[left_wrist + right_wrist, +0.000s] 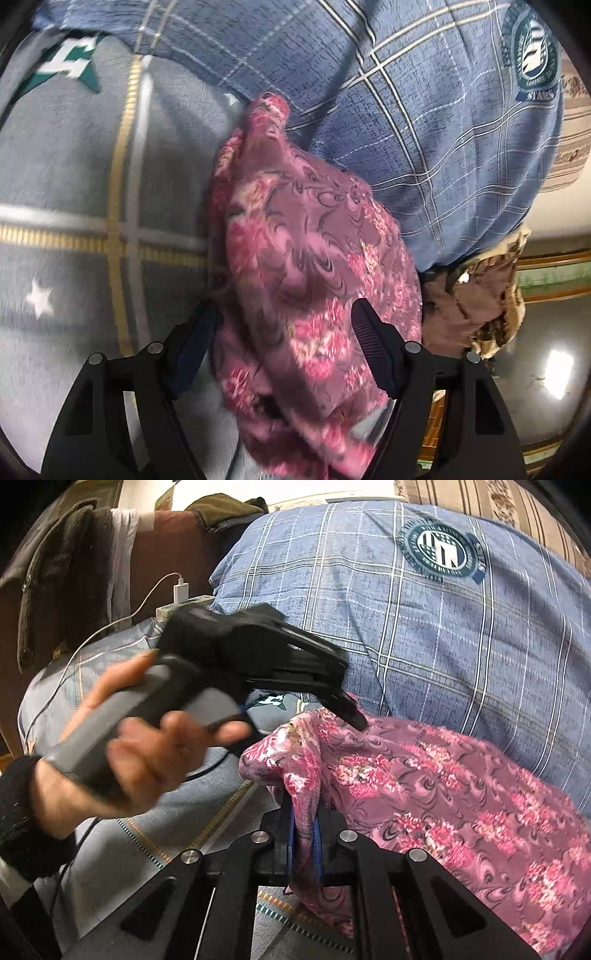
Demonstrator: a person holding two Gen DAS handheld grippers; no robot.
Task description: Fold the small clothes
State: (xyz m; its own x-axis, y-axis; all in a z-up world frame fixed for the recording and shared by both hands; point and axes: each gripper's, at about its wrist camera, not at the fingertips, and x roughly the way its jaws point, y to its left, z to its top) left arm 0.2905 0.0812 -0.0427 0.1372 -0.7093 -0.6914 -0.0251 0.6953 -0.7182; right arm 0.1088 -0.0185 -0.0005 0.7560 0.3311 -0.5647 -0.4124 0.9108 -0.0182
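Observation:
A pink floral garment point(306, 266) lies bunched on the grey-blue bedspread point(74, 184). My left gripper point(284, 314) is open, its fingers either side of the near part of the cloth, one fingertip point(364, 321) over the fabric. In the right wrist view the garment point(443, 786) spreads to the right, and my right gripper point(303, 819) is shut on its gathered edge. The left gripper point(354, 716), held by a hand point(147, 738), reaches down onto the top of the cloth there.
A blue plaid pillow point(424, 110) with a round badge lies right behind the garment, also in the right wrist view point(424, 620). Brown patterned cloth point(476, 306) hangs at the bed's edge. A charger and white cable point(177, 594) sit at the back left.

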